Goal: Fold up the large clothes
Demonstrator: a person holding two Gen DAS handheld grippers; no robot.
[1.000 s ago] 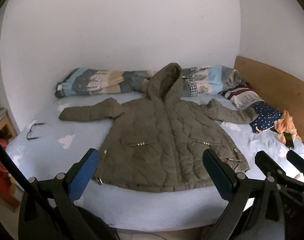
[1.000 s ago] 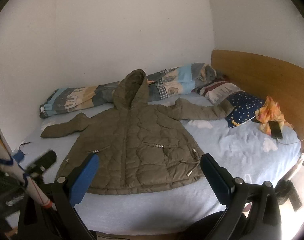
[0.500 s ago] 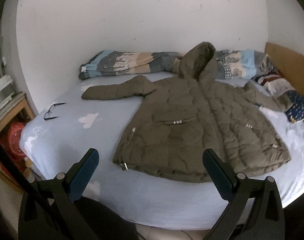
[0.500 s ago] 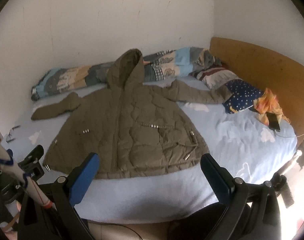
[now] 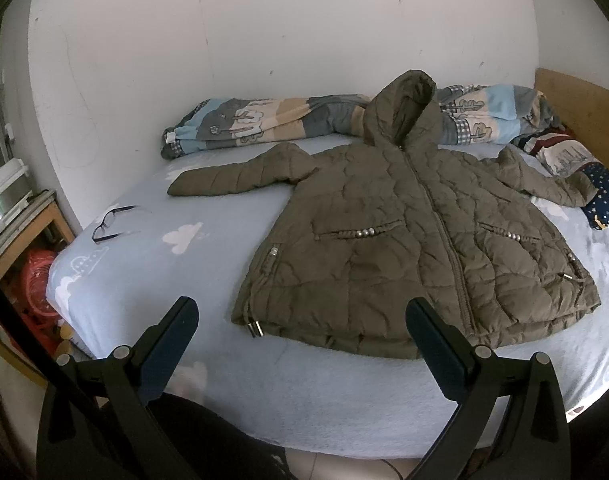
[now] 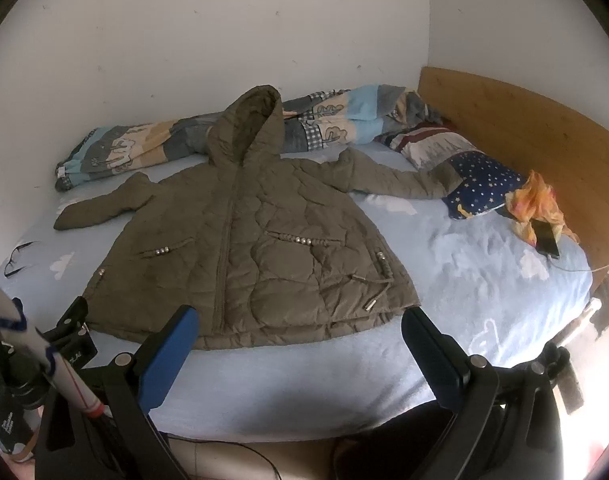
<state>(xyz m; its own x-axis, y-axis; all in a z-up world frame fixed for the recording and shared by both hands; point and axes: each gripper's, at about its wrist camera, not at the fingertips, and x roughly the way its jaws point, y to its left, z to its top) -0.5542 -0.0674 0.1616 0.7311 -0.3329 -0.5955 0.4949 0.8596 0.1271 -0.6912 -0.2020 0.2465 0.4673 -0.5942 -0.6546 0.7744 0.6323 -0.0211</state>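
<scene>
An olive quilted hooded jacket (image 5: 404, 240) lies flat, front up and zipped, on the light blue bed (image 5: 164, 280), sleeves spread to both sides, hood toward the wall. It also shows in the right wrist view (image 6: 248, 248). My left gripper (image 5: 300, 328) is open and empty, above the bed's near edge at the jacket's left hem corner. My right gripper (image 6: 300, 332) is open and empty, over the near edge at the jacket's hem. Neither touches the jacket.
A rolled patterned quilt (image 5: 264, 120) lies along the wall. Pillows (image 6: 476, 184), an orange cloth (image 6: 536, 208) and a phone (image 6: 546, 238) sit by the wooden headboard (image 6: 524, 128). Glasses (image 5: 112, 222) lie at the bed's left. A wooden side table (image 5: 24, 216) stands left.
Both grippers have come closer to the bed and jacket. The left view has swung left, then settled nearer the left hem. Both stay open. The jacket has not moved.
</scene>
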